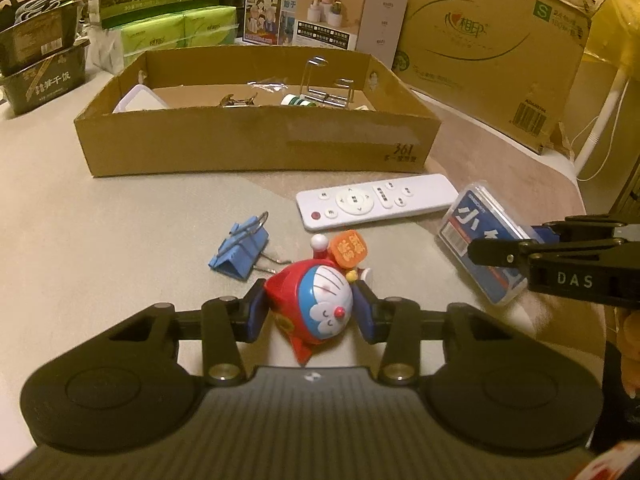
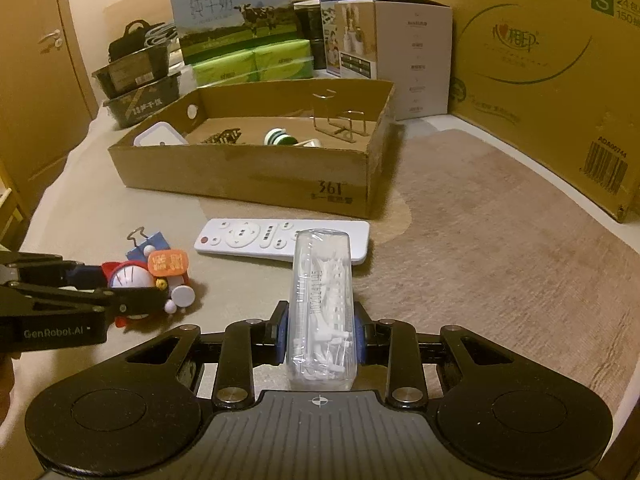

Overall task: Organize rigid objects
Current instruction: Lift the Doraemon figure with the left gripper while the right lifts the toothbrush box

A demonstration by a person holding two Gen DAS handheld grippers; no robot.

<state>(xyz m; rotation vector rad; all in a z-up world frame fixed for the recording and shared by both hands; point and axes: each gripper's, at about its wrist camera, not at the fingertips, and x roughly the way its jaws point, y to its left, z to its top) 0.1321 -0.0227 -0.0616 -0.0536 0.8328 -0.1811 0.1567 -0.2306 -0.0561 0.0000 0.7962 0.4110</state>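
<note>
Left hand-held gripper pinches the round red-and-blue cat toy and could squirt it loose, while right hand-held gripper clamps the clear plastic box of white picks.

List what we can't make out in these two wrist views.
- Cardboard tray contents: in the left wrist view the near wall hides most of them; only tops show.
- Toy: in the right wrist view the left gripper covers its lower half.
- Clear plastic box: in the left wrist view the right gripper's black fingers hide its near end.
- Print on the remote buttons: too small in both views.
</note>
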